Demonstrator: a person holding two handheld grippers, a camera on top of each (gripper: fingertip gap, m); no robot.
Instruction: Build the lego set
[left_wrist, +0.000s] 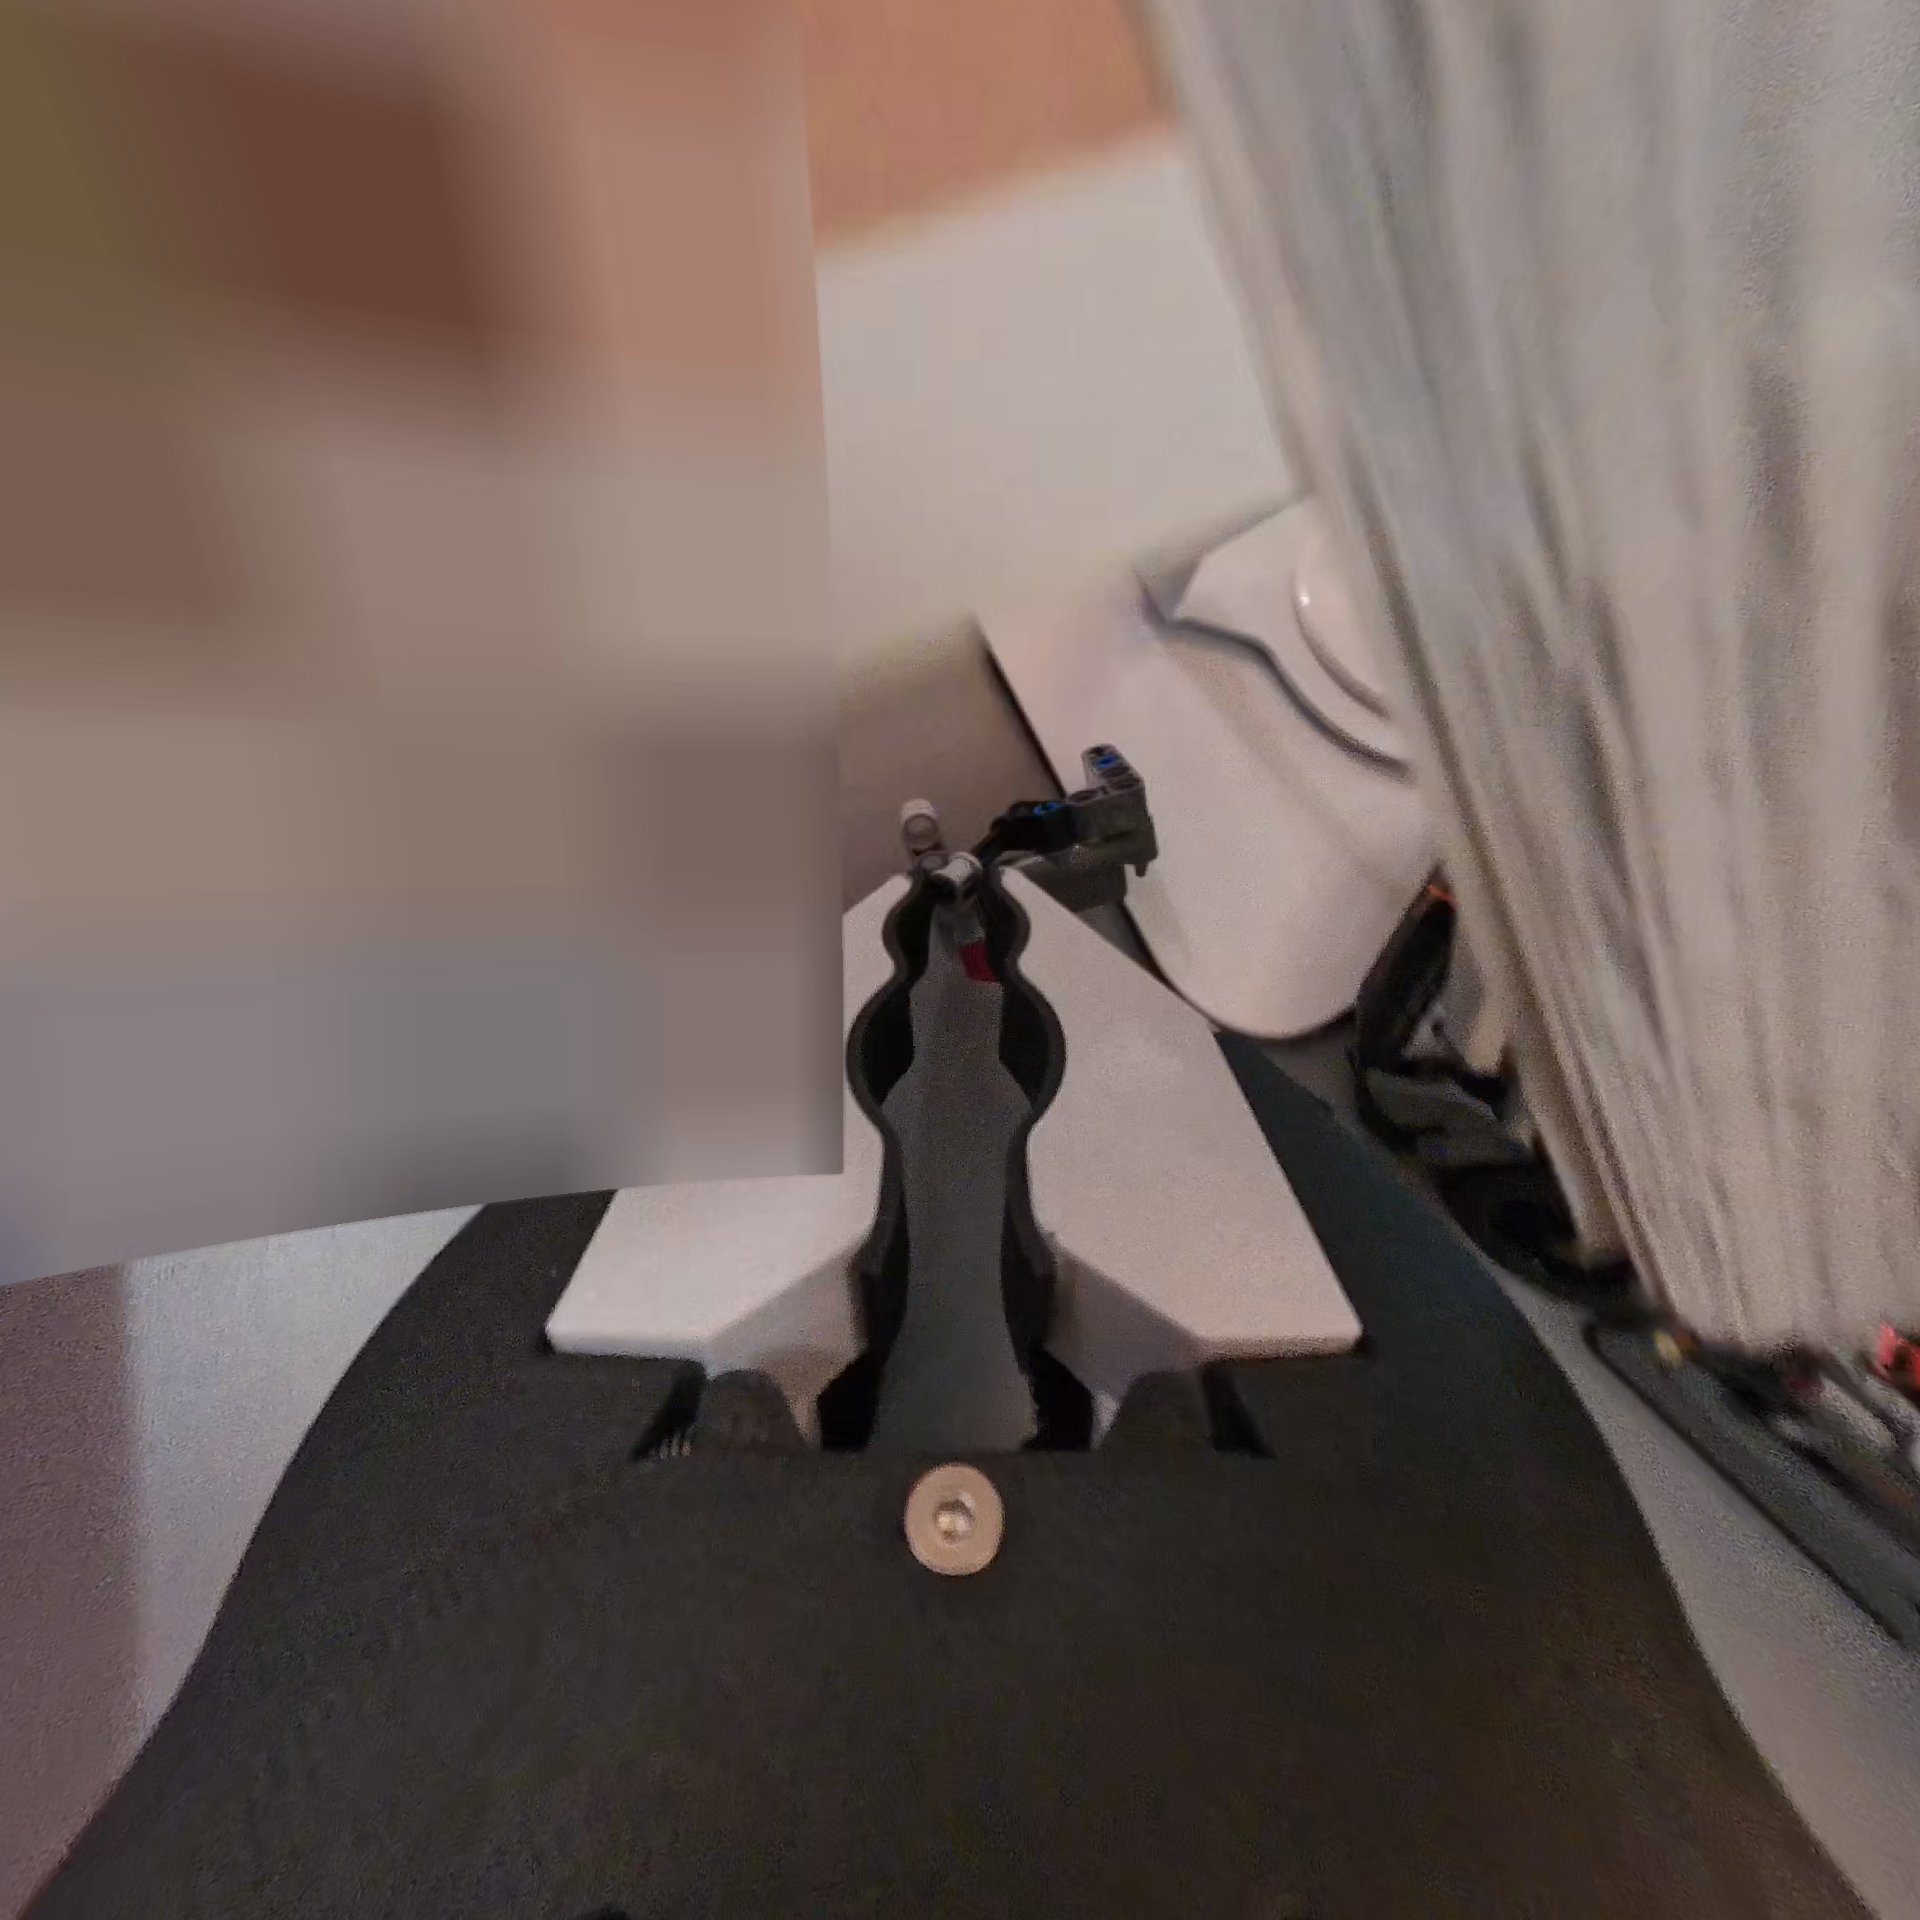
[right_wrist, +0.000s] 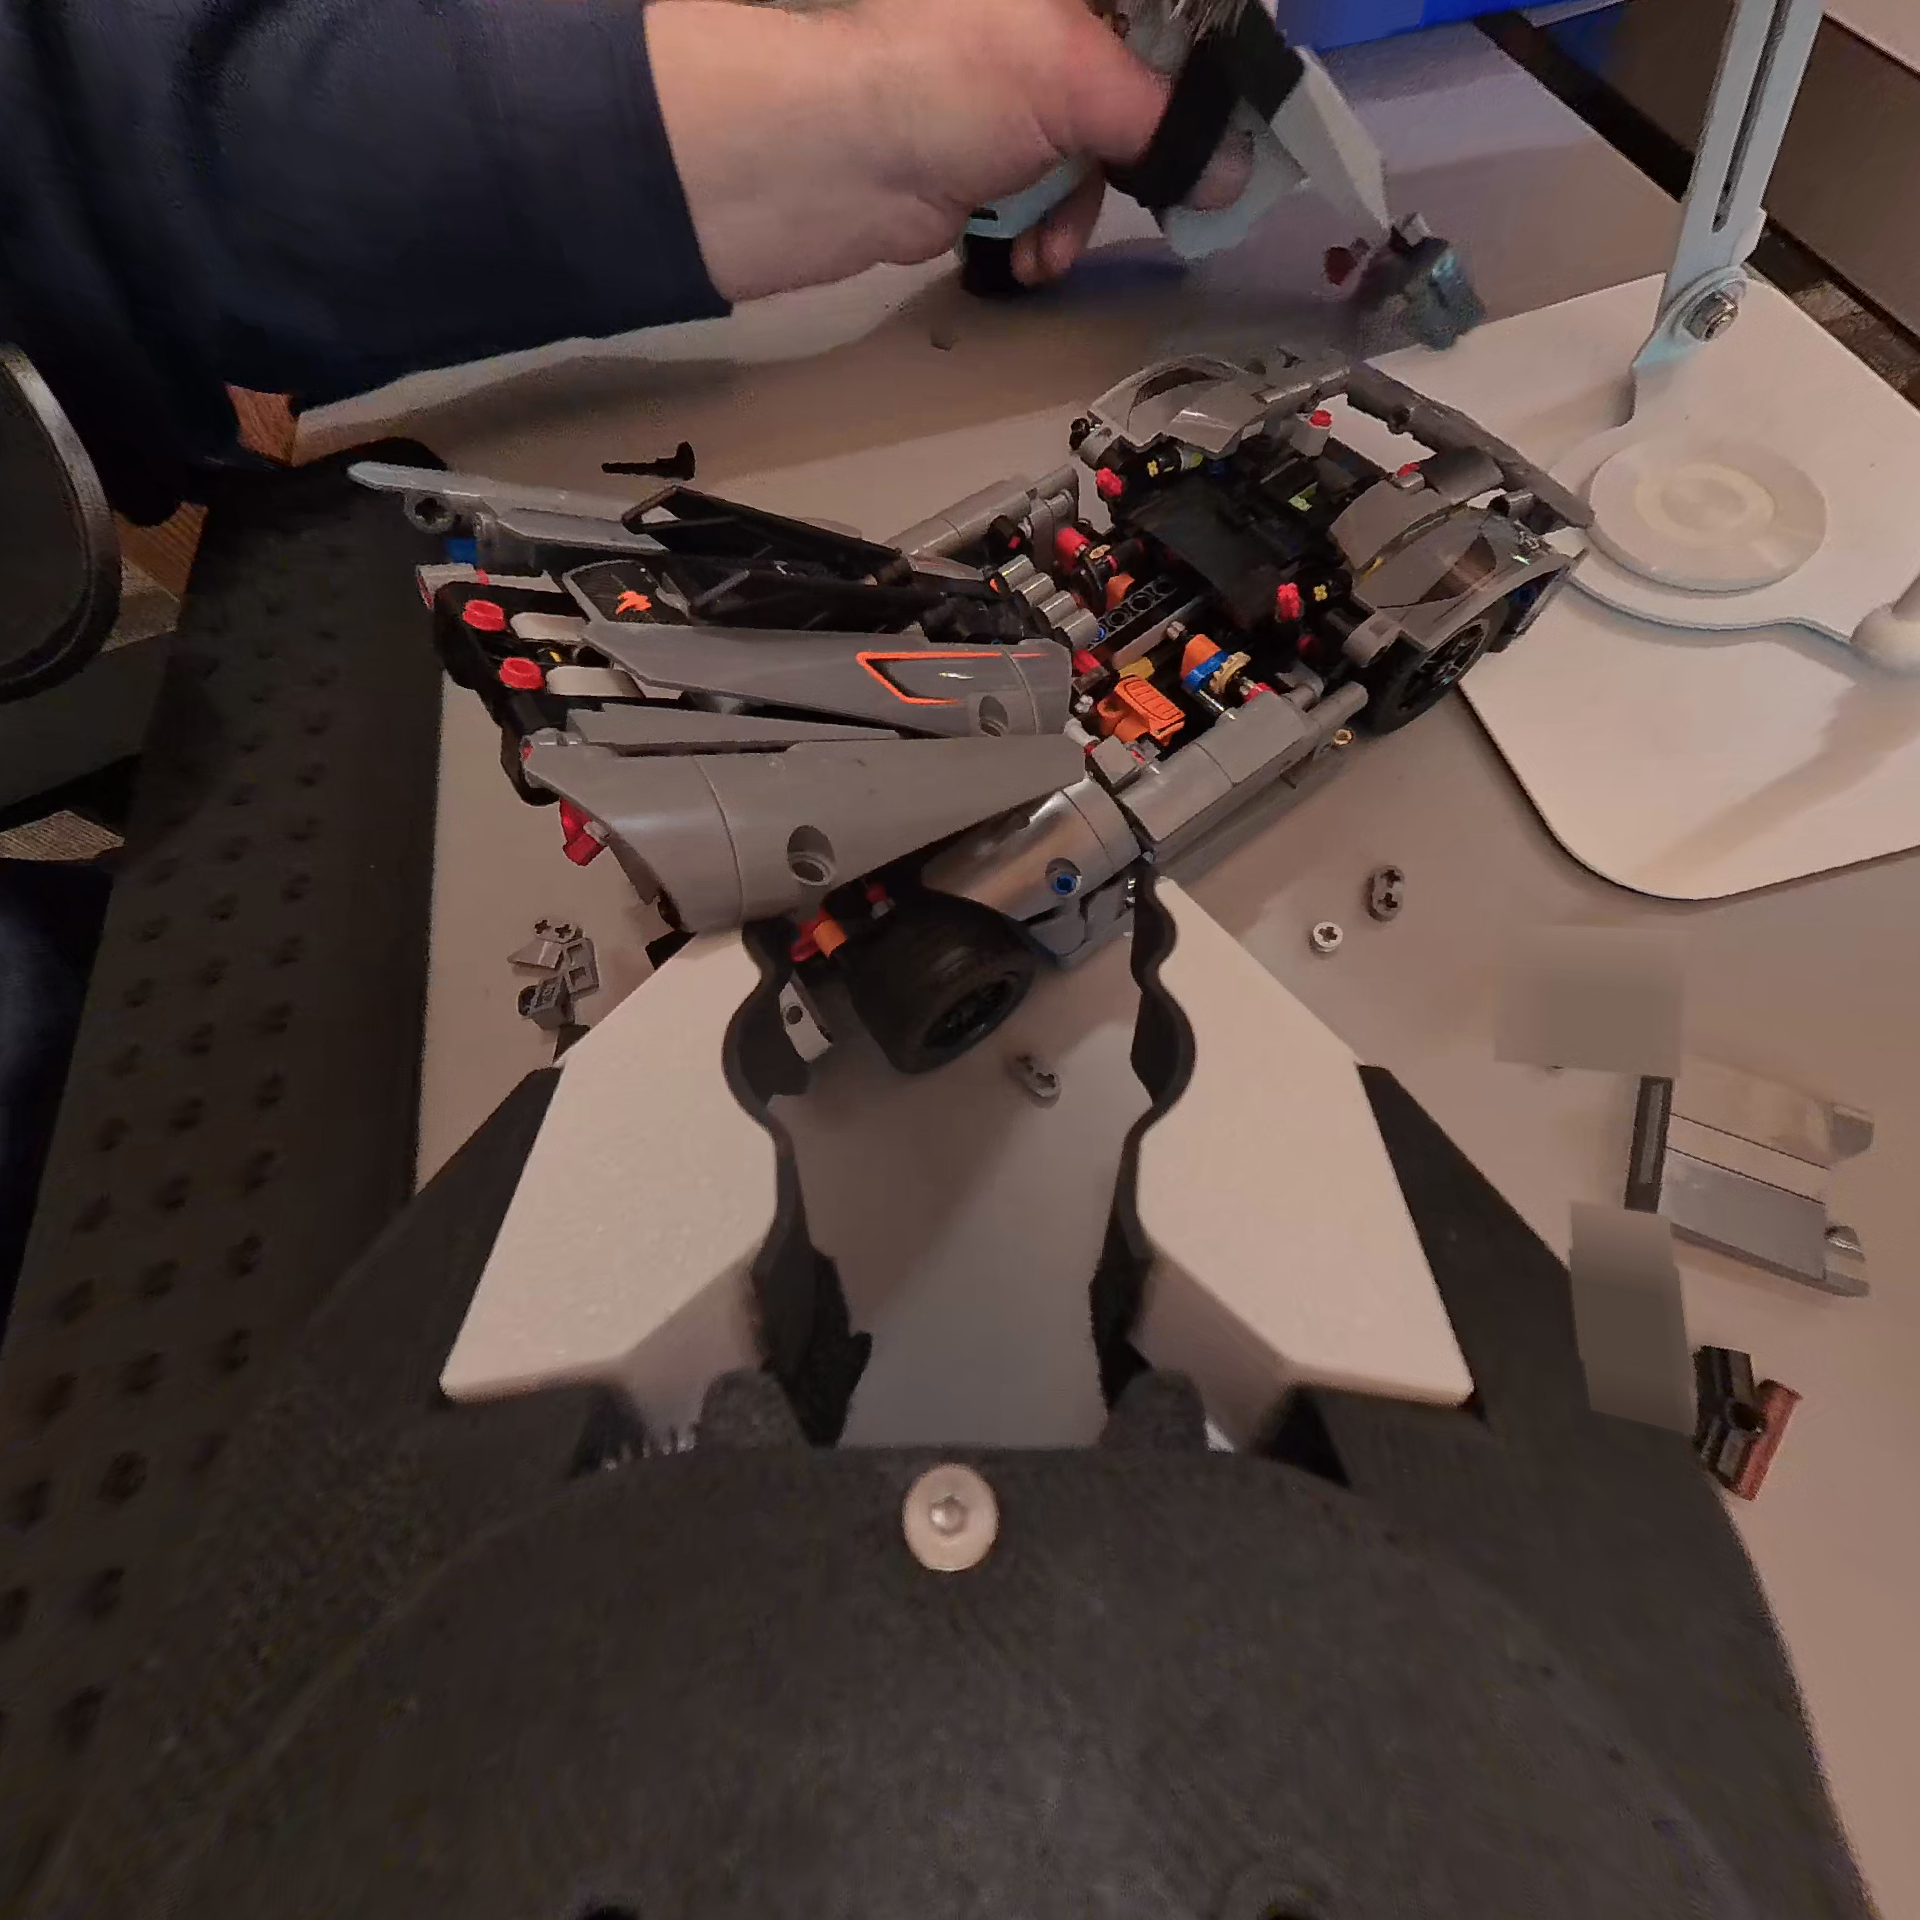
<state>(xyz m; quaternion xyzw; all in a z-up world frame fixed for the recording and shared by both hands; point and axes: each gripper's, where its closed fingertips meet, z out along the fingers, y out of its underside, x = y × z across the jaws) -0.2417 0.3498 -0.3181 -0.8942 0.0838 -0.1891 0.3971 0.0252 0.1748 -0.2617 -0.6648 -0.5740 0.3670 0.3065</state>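
Note:
A grey, black and orange lego car (right_wrist: 831, 769) lies on the table, nose to the far right. My right gripper (right_wrist: 951, 925) is open, with a finger on each side of the car's near rear wheel (right_wrist: 951, 987). My left gripper (left_wrist: 961, 883) is shut on a small grey and black lego sub-assembly (left_wrist: 1091, 821) with blue pins and a red part, held in the air. The left gripper also shows in the right wrist view (right_wrist: 1371, 223), in a person's hand (right_wrist: 883, 135) above the far side of the car, with the sub-assembly (right_wrist: 1423, 281) at its tips.
Loose small pieces lie around the car: a grey cluster (right_wrist: 556, 966), a black pin (right_wrist: 655, 457), round connectors (right_wrist: 1325, 935). Metal plates (right_wrist: 1756, 1184) lie at the right. A white stand base (right_wrist: 1704, 727) is behind the car's nose. A black perforated mat (right_wrist: 208, 935) lines the left edge.

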